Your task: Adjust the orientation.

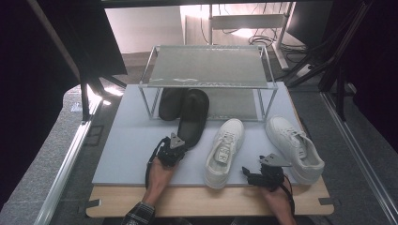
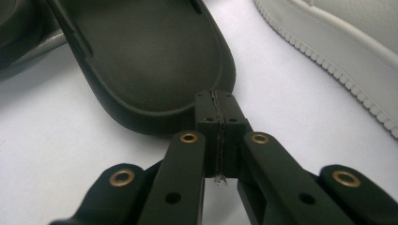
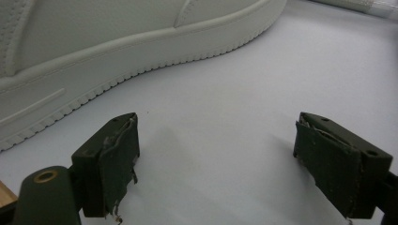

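Dark rubber slipper (image 1: 191,123): heel on grey mat (image 1: 126,150), toe under wire rack (image 1: 206,70) | your left gripper (image 2: 218,111): jaws pressed together, empty, tips at its heel rim | your right gripper (image 3: 216,159): jaws wide, empty | white leather sneaker (image 1: 225,151): at slipper's 3 o'clock

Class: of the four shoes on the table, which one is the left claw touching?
The dark slipper lying half out of the rack; the left claw meets its heel.

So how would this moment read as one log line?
left gripper: shut, at black slipper heel | right gripper: open, beside white sneaker
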`<state>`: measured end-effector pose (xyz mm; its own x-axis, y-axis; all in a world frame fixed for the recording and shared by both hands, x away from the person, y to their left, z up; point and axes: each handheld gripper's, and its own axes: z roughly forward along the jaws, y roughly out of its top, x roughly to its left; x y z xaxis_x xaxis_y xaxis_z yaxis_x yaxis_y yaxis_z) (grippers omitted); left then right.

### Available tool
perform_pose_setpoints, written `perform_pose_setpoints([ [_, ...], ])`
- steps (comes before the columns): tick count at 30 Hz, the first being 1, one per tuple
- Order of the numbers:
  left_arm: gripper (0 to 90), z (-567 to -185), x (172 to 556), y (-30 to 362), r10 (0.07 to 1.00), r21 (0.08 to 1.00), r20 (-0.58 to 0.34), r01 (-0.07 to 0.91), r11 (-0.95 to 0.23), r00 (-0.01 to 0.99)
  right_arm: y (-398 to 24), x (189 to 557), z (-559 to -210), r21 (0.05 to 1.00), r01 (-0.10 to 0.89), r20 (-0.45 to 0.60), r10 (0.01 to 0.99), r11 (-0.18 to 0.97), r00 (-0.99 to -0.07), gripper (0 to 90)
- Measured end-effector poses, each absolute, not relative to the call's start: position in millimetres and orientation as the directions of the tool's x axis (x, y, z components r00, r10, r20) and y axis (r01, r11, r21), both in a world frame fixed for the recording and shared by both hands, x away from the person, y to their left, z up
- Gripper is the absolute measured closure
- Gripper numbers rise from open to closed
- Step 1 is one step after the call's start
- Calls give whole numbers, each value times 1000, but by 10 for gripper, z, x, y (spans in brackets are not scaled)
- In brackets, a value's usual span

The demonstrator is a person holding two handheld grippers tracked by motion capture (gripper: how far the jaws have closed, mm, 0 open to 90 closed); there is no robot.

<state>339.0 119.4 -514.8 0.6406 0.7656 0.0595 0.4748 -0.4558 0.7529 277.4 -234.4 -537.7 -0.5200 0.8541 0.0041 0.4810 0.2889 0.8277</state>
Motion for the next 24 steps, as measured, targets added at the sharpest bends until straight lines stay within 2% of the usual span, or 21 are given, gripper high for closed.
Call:
perform_pose_setpoints([
  [2, 892, -5153, 3407, 1183, 772, 754, 83, 467, -462, 630, -2344, 2774, -5377, 828, 481, 4, 854, 289, -520, 151],
  [14, 892, -5050, 3572, 1140, 794, 784, 87, 451, -427, 602, -2344, 2774, -5377, 828, 481, 4, 854, 289, -520, 152],
  [24, 887, -5043, 3769, 1093, 815, 790, 64, 470, -394, 576, -2344, 2774, -5377, 828, 481, 4, 854, 289, -520, 151],
])
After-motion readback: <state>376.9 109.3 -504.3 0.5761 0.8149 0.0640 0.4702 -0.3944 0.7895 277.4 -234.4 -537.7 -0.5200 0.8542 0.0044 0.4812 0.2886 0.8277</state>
